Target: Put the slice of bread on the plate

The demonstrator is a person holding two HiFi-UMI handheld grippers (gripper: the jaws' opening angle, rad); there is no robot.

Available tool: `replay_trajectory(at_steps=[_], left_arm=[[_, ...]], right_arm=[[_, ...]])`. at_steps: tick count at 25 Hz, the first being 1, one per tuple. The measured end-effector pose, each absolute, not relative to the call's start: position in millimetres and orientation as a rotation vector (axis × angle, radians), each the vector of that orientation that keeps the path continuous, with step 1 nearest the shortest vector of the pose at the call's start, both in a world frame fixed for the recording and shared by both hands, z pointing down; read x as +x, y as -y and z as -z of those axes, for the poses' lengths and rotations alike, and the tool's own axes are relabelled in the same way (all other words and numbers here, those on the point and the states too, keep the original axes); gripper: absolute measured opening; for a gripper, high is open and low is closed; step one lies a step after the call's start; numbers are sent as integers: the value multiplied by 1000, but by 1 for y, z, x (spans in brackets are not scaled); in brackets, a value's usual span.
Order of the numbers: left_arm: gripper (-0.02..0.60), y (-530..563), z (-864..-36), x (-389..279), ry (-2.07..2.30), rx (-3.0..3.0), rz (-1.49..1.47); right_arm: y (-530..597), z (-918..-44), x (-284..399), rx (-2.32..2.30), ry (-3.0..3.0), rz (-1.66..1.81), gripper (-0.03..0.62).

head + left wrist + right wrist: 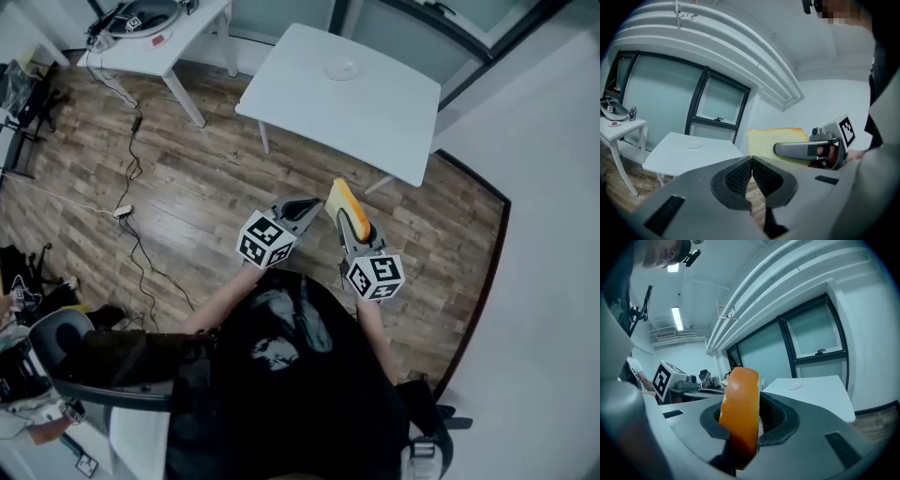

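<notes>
You stand over the wood floor (pixel 206 187), well short of the white tabletop (pixel 375 112). Both your forearms reach out ahead of your chest, side by side, and each gripper points toward that tabletop and a little downward. Your left gripper (pixel 311 204) carries nothing, its jaws pressed together tip to tip. Your right gripper (pixel 351 223) pinches the slice of bread (pixel 343 206), which stands on edge between the pads and sticks out past the tips. It shows a pale yellow cut face and an orange-brown crust. The small plate (pixel 341 68) sits on the far part of the tabletop, well apart from the bread.
</notes>
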State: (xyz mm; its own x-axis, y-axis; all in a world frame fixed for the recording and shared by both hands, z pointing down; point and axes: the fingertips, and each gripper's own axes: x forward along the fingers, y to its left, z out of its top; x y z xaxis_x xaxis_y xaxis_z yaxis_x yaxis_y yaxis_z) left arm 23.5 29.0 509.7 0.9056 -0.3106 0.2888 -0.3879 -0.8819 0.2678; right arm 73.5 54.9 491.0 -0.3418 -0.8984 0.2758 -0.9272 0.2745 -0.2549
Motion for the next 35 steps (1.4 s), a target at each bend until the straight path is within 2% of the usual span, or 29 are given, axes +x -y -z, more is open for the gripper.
replay_trajectory(at_steps=[7, 17, 26, 35], left_arm=[[5, 59, -525, 33, 402, 2755, -403], [5, 151, -566, 35, 500, 2609, -431], [5, 295, -573, 87, 665, 2603, -450], [5, 375, -613, 140, 721, 2502, -509]], right_arm=[[31, -500, 84, 1849, 2382, -607, 98], [142, -541, 126, 1749, 2342, -693, 98], [299, -558, 190, 1589, 2383, -567, 98], [414, -634, 215, 1257, 2300, -402, 98]])
